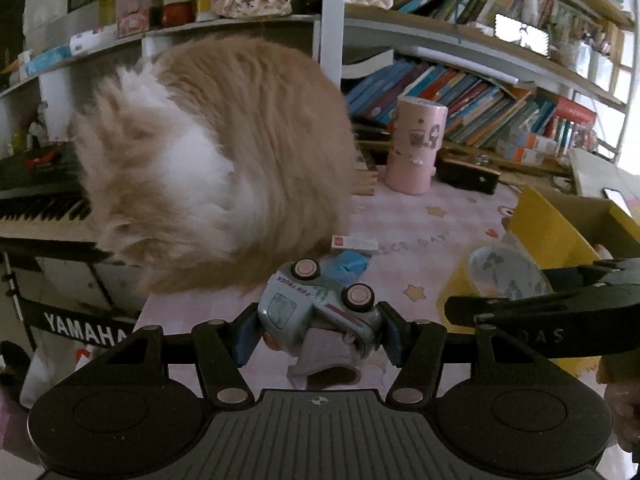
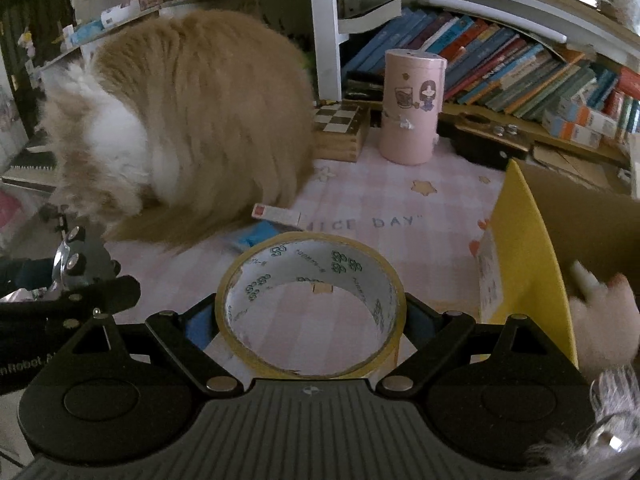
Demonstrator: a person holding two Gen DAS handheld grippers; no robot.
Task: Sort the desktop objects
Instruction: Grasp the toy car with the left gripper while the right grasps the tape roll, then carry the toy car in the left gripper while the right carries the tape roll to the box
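1. At the bottom centre of the left wrist view, the left gripper (image 1: 318,330) has its fingers pinching a small grey toy truck (image 1: 320,312), which is tipped with its pink wheels facing up (the words FUN TRUCK show on its side).
2. At the bottom centre of the right wrist view, the right gripper (image 2: 310,320) has its fingers spread wide and pressed on either side of a yellow tape roll (image 2: 312,308), held above the pink tablecloth (image 2: 400,208).
3. At the right edge, a yellow cardboard box (image 2: 528,260) stands just beside the roll.
4. Mid-frame, a small white and red box (image 2: 276,213) and a blue wrapper (image 2: 250,236) lie at the cat's edge.
5. A fluffy orange and white cat (image 2: 192,120) fills the left half.
6. Farther, upper centre, a pink canister (image 2: 412,108) stands upright before the bookshelf (image 2: 500,64).
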